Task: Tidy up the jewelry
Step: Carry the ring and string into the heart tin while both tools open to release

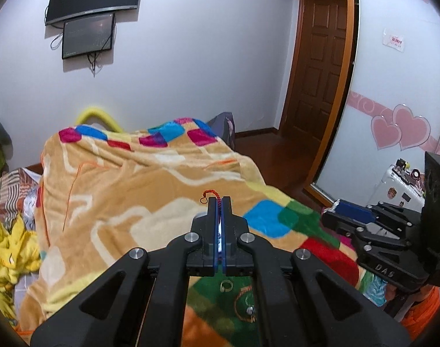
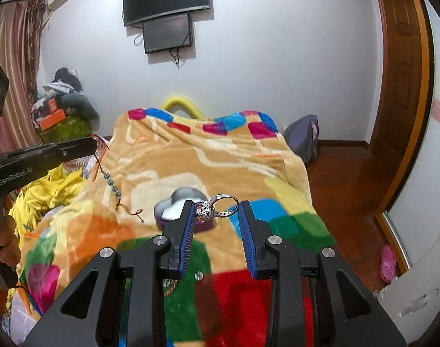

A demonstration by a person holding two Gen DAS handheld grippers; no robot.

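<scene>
Left gripper [image 1: 219, 202] clamps a red cord bracelet [image 2: 111, 177]; right gripper [image 2: 216, 206] grips a silver ring [image 2: 224, 205].
Both raised above the patchwork blanket [image 2: 191, 159]; heart-shaped box [image 2: 179, 202] on it, beneath the ring.

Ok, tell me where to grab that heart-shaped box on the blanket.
Grip the heart-shaped box by its purple side walls, across its width, coming straight down from above. It sits flat on the soft blanket with its broad top up, so the low walls are probably the only opposing faces. The right gripper holds a ring; free it first.
</scene>
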